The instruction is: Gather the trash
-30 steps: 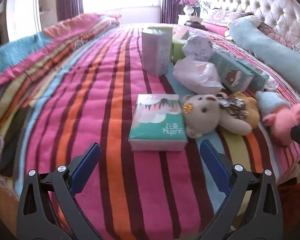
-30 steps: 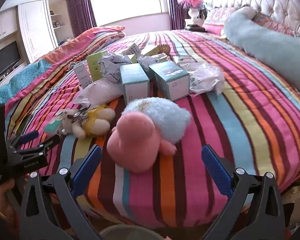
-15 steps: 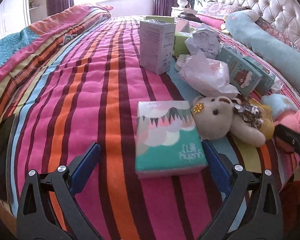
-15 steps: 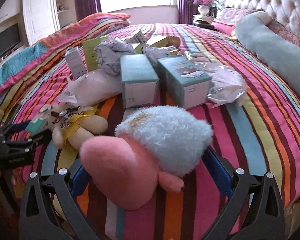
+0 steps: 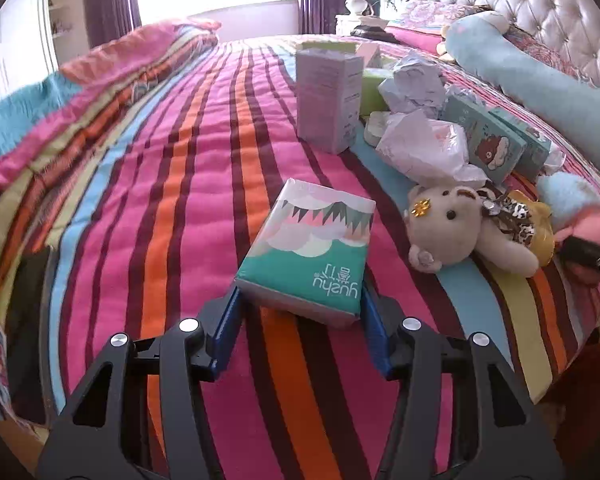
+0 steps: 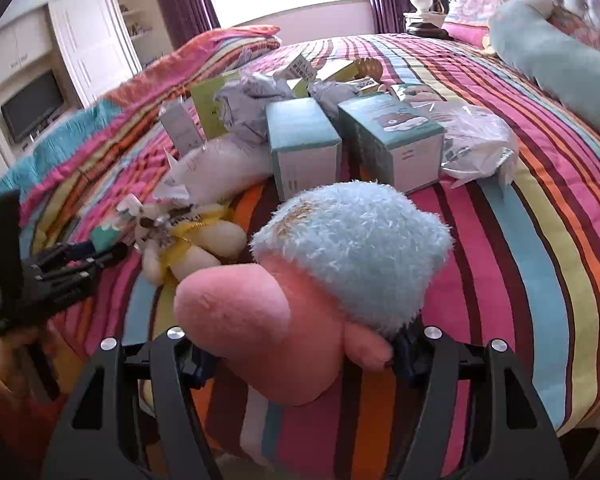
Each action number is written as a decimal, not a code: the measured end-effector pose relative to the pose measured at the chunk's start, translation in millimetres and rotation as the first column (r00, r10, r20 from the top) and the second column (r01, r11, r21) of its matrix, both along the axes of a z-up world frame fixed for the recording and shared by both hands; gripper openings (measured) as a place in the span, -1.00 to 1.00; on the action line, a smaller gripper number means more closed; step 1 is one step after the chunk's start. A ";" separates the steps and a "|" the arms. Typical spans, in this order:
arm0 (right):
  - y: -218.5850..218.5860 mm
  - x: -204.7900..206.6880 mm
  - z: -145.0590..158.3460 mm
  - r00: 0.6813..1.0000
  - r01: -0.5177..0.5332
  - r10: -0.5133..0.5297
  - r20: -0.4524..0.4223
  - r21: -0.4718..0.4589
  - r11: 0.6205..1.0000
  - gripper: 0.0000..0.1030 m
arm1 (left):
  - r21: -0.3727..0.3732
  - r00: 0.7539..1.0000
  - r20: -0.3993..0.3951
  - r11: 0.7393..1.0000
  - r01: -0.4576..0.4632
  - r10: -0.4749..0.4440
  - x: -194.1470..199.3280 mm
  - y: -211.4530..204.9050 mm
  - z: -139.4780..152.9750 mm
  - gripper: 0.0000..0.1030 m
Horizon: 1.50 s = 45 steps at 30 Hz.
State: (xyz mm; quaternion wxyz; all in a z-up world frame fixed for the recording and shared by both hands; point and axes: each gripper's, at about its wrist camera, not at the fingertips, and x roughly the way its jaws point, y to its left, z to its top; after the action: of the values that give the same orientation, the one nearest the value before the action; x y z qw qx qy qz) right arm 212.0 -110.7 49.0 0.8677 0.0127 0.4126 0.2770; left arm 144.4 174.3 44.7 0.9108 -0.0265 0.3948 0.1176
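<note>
Left gripper (image 5: pixel 300 312) now closed on tissue pack (image 5: pixel 310 248); right gripper (image 6: pixel 300 354) now clamps plush (image 6: pixel 320 280). Both grasps made; lift next.

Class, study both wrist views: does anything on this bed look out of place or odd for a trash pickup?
Yes. Crumpled paper, a plastic bag and cartons litter the striped bedspread among toys. Oddly, the left gripper closes on a tissue pack and the right gripper on a pink plush toy, not the litter.

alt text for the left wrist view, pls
The left gripper has its jaws on either side of a teal tissue pack on a striped bedspread. A teddy bear, boxes and crumpled wrappers lie to the right.
</note>
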 end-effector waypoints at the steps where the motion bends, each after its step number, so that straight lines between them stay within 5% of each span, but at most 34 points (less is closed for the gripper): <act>1: -4.9 -0.2 2.8 1.000 0.002 -0.001 -0.010 0.025 1.000 0.22 | -0.011 1.000 0.020 1.000 0.007 -0.007 -3.2 -2.5 4.3 0.02; 8: -52.2 -47.3 35.7 0.999 -0.042 0.041 0.012 0.113 0.993 0.22 | -0.006 0.988 0.136 0.998 0.068 -0.067 -62.9 -35.1 48.9 0.02; 12: -75.4 -108.9 24.0 0.991 -0.111 0.120 -0.066 0.120 0.986 0.23 | 0.010 0.980 0.082 0.984 0.179 -0.179 -128.9 -83.8 43.1 0.02; 15: -78.9 -149.8 -13.8 0.969 -0.135 0.151 -0.197 0.089 0.987 0.23 | -0.066 0.963 -0.058 0.964 0.259 -0.263 -168.6 -125.6 2.3 0.02; 20: -63.8 -174.5 -121.9 0.884 -0.173 0.144 -0.444 -0.026 0.985 0.23 | -0.225 0.888 -0.335 0.942 0.250 -0.315 -185.2 -174.0 -113.8 0.02; 23: -45.2 -178.1 -162.6 0.840 -0.245 0.177 -0.513 -0.068 0.967 0.25 | -0.275 0.848 -0.421 0.936 0.218 -0.321 -177.1 -184.9 -161.4 0.02; 27: -28.6 -174.0 -184.3 0.808 -0.301 0.196 -0.555 -0.104 0.948 0.37 | -0.271 0.817 -0.486 0.942 0.198 -0.311 -166.3 -190.3 -189.5 0.14; 30: -26.9 -173.5 -183.9 0.834 -0.288 0.162 -0.528 -0.164 0.944 0.38 | -0.236 0.833 -0.489 0.959 0.159 -0.259 -163.0 -187.1 -194.7 0.63; 39: -62.3 -173.7 -161.8 0.878 -0.177 0.078 -0.473 -0.170 0.969 0.38 | -0.283 0.890 -0.395 0.952 0.117 -0.227 -165.4 -170.1 -174.3 0.84; 42: -70.2 -170.4 -140.9 0.903 -0.159 0.077 -0.422 -0.161 0.974 0.38 | -0.263 0.906 -0.375 0.959 0.101 -0.198 -166.6 -165.6 -153.5 0.83; 45: -81.8 -156.8 -103.7 0.942 -0.112 0.070 -0.327 -0.109 0.988 0.38 | -0.222 0.951 -0.269 0.971 0.090 -0.150 -162.0 -152.8 -104.2 0.84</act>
State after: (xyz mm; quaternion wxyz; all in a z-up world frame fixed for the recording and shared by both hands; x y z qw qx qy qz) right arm 55.3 -192.5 -54.7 0.7739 -0.0162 0.5657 0.2843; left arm -17.6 21.5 -59.5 0.8424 -0.0798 0.5325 0.0225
